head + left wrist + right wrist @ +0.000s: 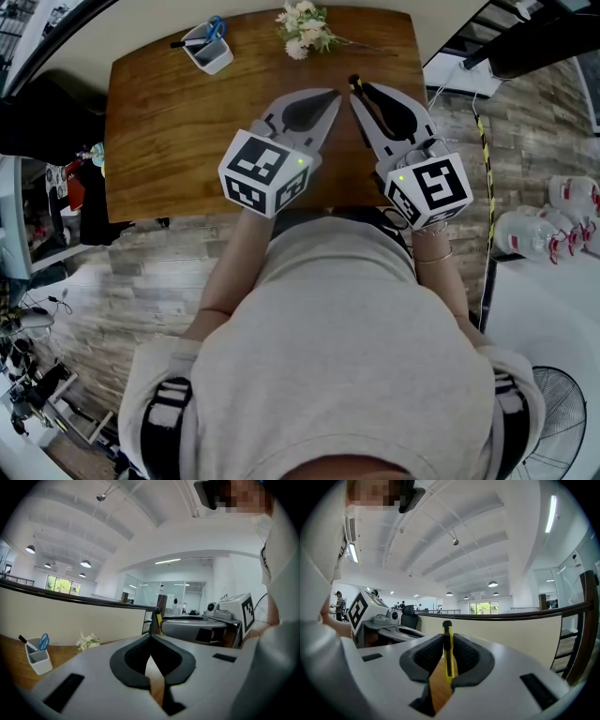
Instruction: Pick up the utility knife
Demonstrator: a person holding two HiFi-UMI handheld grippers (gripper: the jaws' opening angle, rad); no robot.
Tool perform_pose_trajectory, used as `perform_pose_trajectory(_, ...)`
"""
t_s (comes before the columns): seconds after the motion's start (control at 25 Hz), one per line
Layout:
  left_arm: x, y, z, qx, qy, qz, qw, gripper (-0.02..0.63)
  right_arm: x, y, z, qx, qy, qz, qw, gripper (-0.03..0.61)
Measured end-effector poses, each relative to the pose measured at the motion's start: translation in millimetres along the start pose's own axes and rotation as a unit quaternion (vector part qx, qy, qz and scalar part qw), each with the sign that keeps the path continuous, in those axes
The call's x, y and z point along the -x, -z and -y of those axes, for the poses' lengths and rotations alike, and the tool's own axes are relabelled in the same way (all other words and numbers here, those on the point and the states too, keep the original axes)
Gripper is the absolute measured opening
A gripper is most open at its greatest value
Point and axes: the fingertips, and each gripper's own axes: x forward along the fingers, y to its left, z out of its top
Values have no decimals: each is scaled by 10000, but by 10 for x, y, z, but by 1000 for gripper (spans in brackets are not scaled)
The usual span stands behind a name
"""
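Note:
The utility knife (pixel 354 86) is a slim yellow and black one. My right gripper (pixel 357 94) is shut on it, above the far middle of the wooden table (pixel 169 141). In the right gripper view the knife (pixel 447 654) stands edge-on between the dark pads, its black end poking out past the tips. My left gripper (pixel 334 94) hovers just to the left with its tips almost touching the right one's; its jaws are shut with nothing in them. From the left gripper view the knife (pixel 158 619) sticks up from the right gripper (pixel 201 627) just beyond my left gripper (pixel 151 638).
A white holder (pixel 208 45) with blue scissors and a pen stands at the table's far left. A small bunch of pale flowers (pixel 305 28) lies at the far edge. Plastic bottles (pixel 553 225) and a fan (pixel 562 422) stand on the floor to the right.

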Motion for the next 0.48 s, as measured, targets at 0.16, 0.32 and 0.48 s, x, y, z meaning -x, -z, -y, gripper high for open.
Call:
perform_pose_trajectory(0.16, 17, 1, 3, 28, -22, 15, 10000, 11, 0, -2, -13, -2, -17, 0, 10000, 78)
perform_pose_trajectory(0.32, 49, 5, -10, 52, -64, 30, 10000, 11, 1, -9, -27, -11, -15, 14, 10000, 78)
perform_pose_trajectory(0.48, 63, 24, -23, 68, -87, 16, 9999, 11, -9, -11, -36, -17, -40, 13, 10000, 78)
